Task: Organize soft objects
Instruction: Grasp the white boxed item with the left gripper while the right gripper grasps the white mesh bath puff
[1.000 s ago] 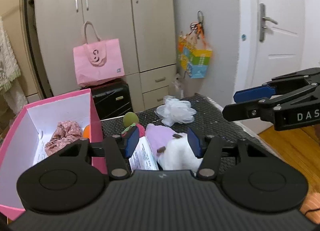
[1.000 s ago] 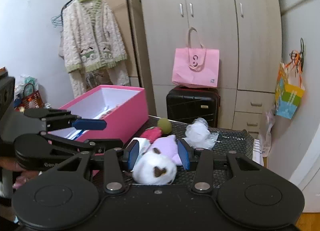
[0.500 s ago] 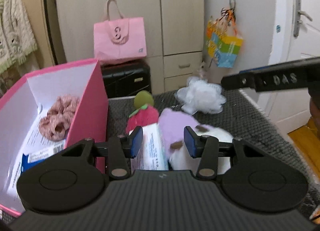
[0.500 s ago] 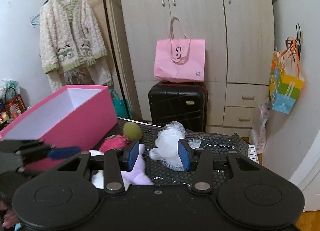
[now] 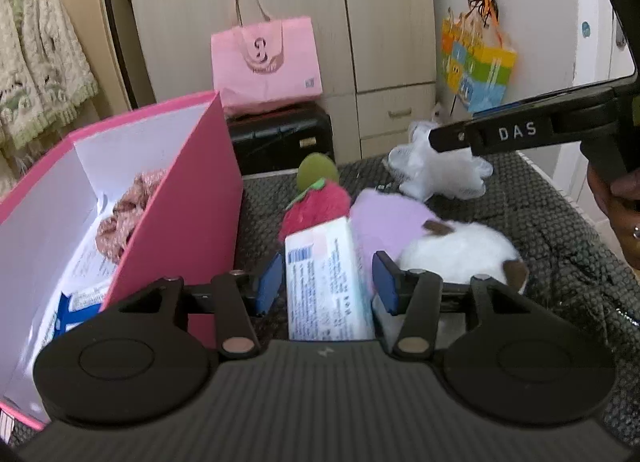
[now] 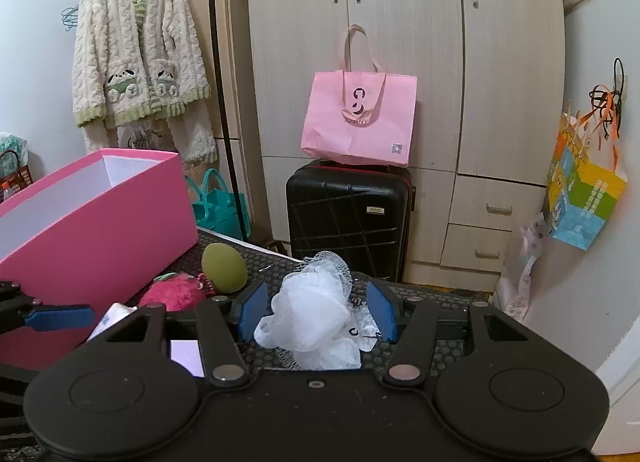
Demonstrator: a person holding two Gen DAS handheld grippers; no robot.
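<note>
My left gripper is open, its blue pads on either side of a white tissue pack lying on the dark mat, not touching it. Beside the pack lie a red strawberry plush, a green sponge egg and a lilac-and-white plush. My right gripper is open around a white mesh bath puff, which also shows in the left wrist view. A pink box at the left holds a pink scrunchie and papers.
The dark mat covers the table. Behind it stand a black suitcase with a pink tote bag on top, wardrobes, a hanging cardigan and a colourful bag on the wall.
My left gripper has moved left and down so that the tissue pack sits between its pads. My right gripper has swung right, off the white plush, and now frames the mesh puff.
</note>
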